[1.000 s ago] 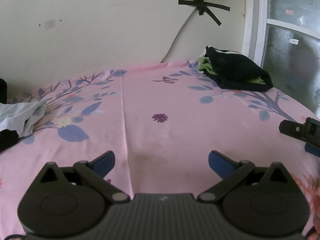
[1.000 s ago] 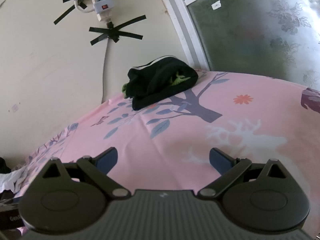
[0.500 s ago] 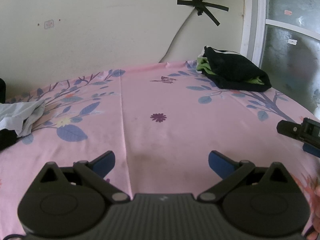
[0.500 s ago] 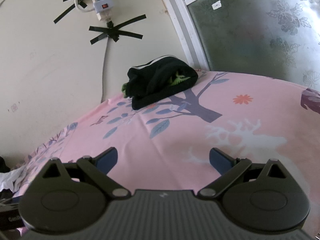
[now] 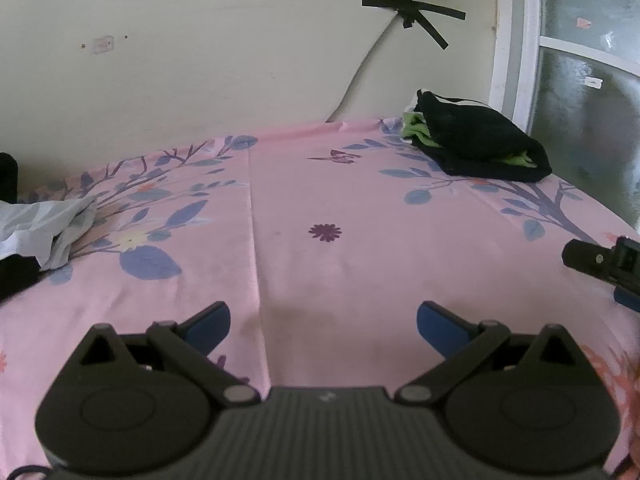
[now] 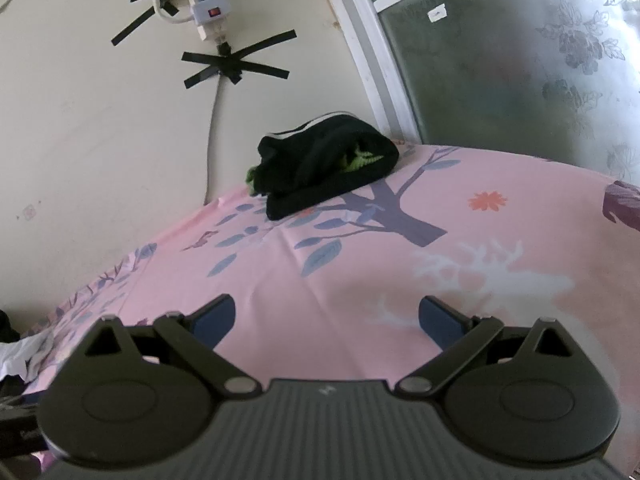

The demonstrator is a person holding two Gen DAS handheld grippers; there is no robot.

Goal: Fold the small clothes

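At the far left edge of the bed, a crumpled pale grey-white garment [image 5: 48, 226] lies on the pink floral bedsheet [image 5: 340, 256], with something black just beside it at the frame edge; I cannot tell what that is. My left tool [image 5: 323, 320] hovers low over the near middle of the sheet, its blue-padded fingers [image 5: 208, 322] spread wide with nothing between them. Bare pink cloth with a small purple flower print [image 5: 325, 232] lies ahead of it. Farther right, in the far corner against the cream wall [image 5: 200, 60], sits a bundled black garment with lime-green fabric inside [image 5: 480, 142]; it rests on the sheet near the white window frame [image 5: 508, 40], well apart from both tools. Above it a grey cable [image 6: 212, 128] runs up the wall to a white power strip [image 6: 208, 8] held by crossed black tape [image 6: 234, 64]. My right tool [image 6: 326, 318] hangs over the right part of the sheet, fingers likewise spread and empty, and its tip shows at the right edge of the left view.
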